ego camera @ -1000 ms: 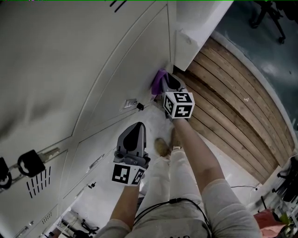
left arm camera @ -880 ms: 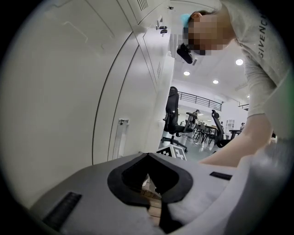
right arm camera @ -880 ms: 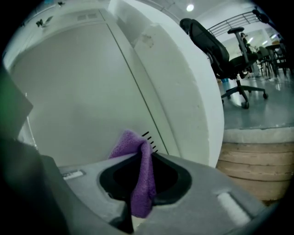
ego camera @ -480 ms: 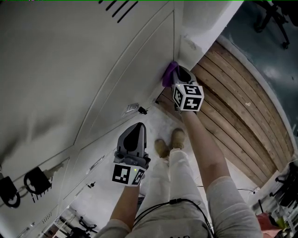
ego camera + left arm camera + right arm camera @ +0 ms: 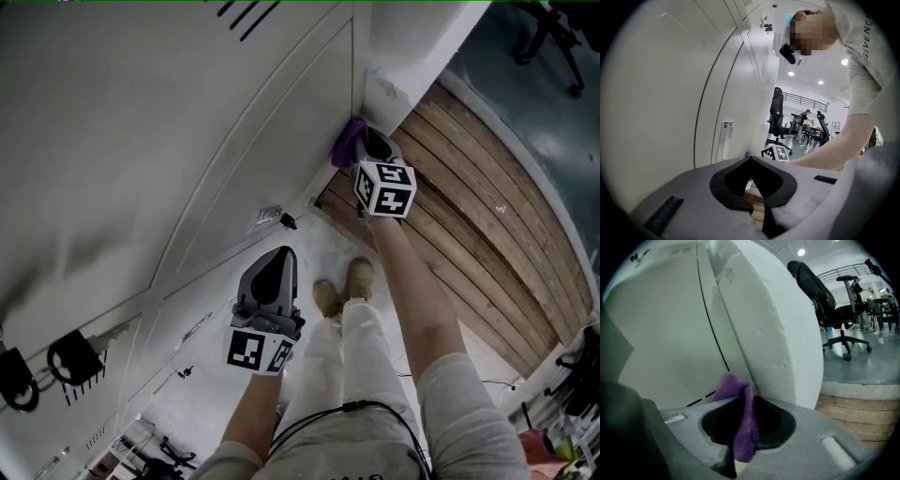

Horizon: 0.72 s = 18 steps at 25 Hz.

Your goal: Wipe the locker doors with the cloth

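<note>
1. The right gripper (image 5: 366,146) is held out at arm's length, low against the bank of locker doors (image 5: 187,122). Its marker cube faces up toward the person's head.
2. Its jaws are clamped on a purple cloth (image 5: 347,142). In the right gripper view the cloth (image 5: 740,404) runs as a folded strip down between the two jaws, and a bunched end sticks out past the tips.
3. That bunched end sits against the pale door, right at its far edge. Here the door meets a rough white pillar (image 5: 778,333), and a thin dark seam divides the two.
4. The left gripper (image 5: 279,262) hangs lower and nearer the person's body, close to the doors. Whether it touches them, I can't say.
5. In the left gripper view, the left gripper (image 5: 752,161) has its jaws pressed together at the tips with nothing between them. Only bare wooden floor shows through the gap behind.
6. A small metal latch (image 5: 267,216) sticks out from a door between the two grippers.
7. Two black padlocks (image 5: 75,356) hang from doors further left.
8. The person's shoes (image 5: 342,286) stand on pale floor, just beside a curved platform of wooden planks (image 5: 478,206).
9. A black office chair (image 5: 820,296) stands beyond the pillar on the shiny floor.
</note>
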Tool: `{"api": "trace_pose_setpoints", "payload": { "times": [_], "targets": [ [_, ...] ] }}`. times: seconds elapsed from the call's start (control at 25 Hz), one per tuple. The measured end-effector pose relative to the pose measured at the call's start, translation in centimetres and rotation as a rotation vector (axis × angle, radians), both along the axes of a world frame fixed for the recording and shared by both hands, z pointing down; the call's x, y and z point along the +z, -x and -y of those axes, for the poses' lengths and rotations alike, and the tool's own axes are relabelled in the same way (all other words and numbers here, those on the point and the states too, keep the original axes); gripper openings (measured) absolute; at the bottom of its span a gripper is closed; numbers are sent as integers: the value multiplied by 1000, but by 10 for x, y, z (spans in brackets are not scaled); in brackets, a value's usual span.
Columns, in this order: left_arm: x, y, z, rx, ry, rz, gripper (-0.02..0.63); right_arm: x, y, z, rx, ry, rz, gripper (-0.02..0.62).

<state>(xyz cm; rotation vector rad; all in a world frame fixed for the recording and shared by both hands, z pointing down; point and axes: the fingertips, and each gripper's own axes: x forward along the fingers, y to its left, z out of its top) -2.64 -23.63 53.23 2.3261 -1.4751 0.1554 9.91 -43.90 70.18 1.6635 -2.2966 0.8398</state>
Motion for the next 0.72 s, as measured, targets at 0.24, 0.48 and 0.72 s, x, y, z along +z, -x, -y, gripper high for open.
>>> {"api": "trace_pose_setpoints", "payload": {
  "times": [0.24,0.48,0.72],
  "targets": [
    [-4,1,-6,4,-14,-5,-2,-21,-1,-21,-16,-42,-14,49],
    [-14,6,-14,7,-35,-7,-2,-60,2,-64,-83,-112,-18,49],
    [-31,7,-19,17,-65,-12,-2,-108,-8,-104,-118,-178,-22,49]
  ]
}}
